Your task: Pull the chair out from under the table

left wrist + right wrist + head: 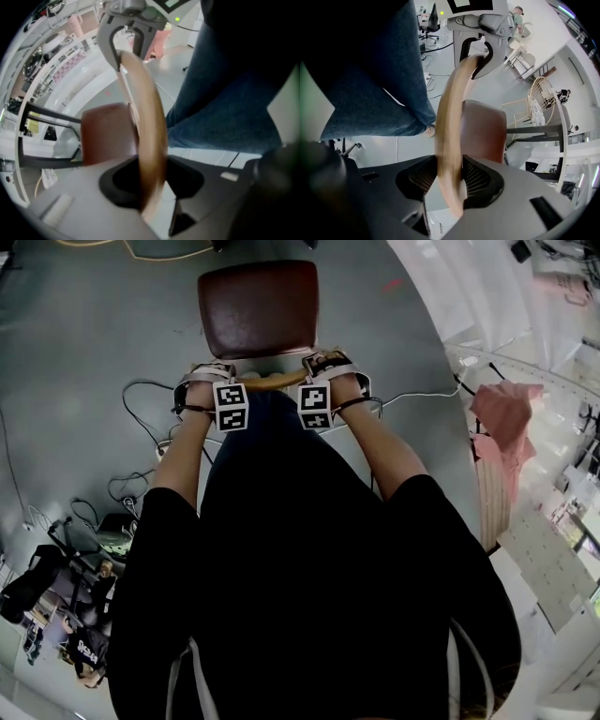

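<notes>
your left gripper and right gripper both pinch the wooden back rail of the chair, which stands on the open grey floor before you. pull with both hands equally, so the chair does not turn or tip.

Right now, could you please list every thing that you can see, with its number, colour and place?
chair: one, brown seat, on the grey floor ahead
back rail: one, light wood, top of the chair
cables: several, dark and white, on the floor
cloth: one, pink, at right by the table
table: one, white, right side
left gripper: one, grey, shut on the back rail
right gripper: one, grey, shut on the back rail
arms: two, black sleeves, reaching down
</notes>
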`<state>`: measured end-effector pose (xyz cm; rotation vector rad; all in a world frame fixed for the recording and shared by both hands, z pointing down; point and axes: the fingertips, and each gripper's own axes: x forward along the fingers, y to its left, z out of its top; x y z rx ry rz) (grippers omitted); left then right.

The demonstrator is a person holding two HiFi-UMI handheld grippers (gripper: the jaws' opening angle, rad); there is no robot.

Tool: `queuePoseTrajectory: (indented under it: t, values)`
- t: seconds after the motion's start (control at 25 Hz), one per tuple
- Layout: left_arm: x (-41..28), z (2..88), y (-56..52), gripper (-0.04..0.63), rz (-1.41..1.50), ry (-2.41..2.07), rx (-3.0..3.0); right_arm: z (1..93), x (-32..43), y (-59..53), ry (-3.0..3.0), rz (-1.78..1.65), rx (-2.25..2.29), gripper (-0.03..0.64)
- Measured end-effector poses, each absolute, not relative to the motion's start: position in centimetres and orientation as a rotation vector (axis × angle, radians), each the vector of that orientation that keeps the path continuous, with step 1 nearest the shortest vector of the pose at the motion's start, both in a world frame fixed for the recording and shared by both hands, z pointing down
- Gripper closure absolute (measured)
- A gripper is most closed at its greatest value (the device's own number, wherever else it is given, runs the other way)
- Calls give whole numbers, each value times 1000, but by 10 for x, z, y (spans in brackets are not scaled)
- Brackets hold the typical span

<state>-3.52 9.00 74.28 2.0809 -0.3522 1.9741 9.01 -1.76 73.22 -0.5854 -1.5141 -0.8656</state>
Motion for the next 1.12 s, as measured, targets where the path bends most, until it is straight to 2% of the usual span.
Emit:
queuePoseTrajectory:
  t: [0.48, 1.12]
  values:
    - [-2, 743, 140, 443, 1975, -379, 2110, 735, 125, 33, -1472, -871, -560, 448]
    - [56, 740, 262, 443, 1975, -278, 2201, 737, 190, 163, -1454, -788, -490, 448]
